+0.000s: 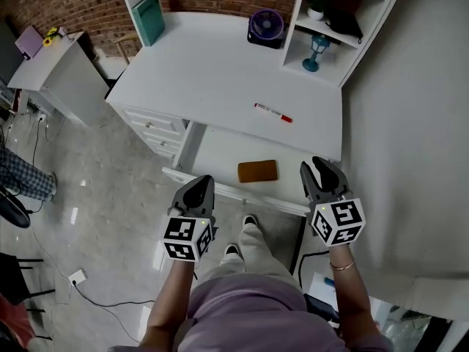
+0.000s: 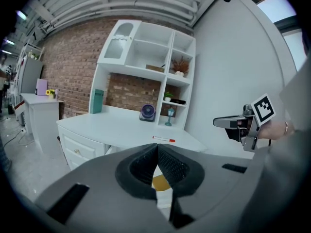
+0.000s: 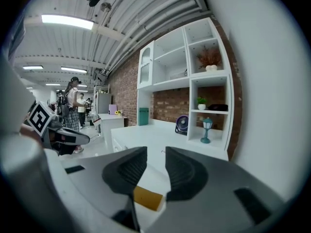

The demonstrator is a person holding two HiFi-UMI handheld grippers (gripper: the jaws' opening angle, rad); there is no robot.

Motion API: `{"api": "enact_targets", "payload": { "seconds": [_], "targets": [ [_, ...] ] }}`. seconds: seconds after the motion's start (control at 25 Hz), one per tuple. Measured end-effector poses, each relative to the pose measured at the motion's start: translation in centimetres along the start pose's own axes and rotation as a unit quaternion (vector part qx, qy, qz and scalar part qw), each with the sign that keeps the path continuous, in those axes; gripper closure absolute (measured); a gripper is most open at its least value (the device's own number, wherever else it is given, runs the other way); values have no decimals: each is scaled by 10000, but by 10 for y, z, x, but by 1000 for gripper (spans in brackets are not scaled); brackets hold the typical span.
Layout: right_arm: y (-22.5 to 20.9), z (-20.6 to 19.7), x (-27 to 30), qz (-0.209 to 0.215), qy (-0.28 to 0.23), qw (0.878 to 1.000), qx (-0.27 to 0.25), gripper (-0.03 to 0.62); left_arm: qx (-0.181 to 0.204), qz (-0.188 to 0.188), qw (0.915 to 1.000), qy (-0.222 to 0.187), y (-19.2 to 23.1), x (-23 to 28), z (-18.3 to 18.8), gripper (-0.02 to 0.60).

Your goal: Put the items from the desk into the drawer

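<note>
A red-and-white marker (image 1: 272, 113) lies on the white desk (image 1: 205, 72), also seen from the left gripper view as the marker (image 2: 164, 139). Below the desk edge the drawer (image 1: 217, 151) stands pulled out, with a flat brown item (image 1: 257, 171) lying in it. My left gripper (image 1: 198, 187) hovers at the drawer's front left, its jaws touching with nothing between them (image 2: 157, 152). My right gripper (image 1: 321, 170) hovers at the drawer's front right, jaws a little apart and empty (image 3: 156, 164). The brown item (image 3: 147, 198) shows just below them.
A purple fan (image 1: 266, 26), a teal book (image 1: 149, 18) and a shelf unit holding a teal lamp (image 1: 316, 50) stand at the desk's back. A white wall (image 1: 410, 123) closes the right side. A second white desk (image 1: 51, 64) stands left, with cables on the floor.
</note>
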State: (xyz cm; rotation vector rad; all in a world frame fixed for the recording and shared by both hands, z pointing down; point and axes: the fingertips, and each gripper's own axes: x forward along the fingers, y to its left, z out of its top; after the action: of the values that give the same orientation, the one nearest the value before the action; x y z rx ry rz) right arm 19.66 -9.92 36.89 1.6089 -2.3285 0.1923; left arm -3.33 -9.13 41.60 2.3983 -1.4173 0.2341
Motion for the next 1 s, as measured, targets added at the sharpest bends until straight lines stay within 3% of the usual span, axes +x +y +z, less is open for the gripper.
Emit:
{"api": "enact_targets", "payload": {
  "seconds": [0.44, 1.0],
  "targets": [
    [-38, 8, 91, 548, 233, 9978, -286, 484, -156, 500, 9986, 33, 23, 47, 11, 581],
    [-54, -9, 173, 1050, 676, 9895, -732, 480, -339, 1192, 9923, 29, 51, 62, 15, 581]
  ]
}}
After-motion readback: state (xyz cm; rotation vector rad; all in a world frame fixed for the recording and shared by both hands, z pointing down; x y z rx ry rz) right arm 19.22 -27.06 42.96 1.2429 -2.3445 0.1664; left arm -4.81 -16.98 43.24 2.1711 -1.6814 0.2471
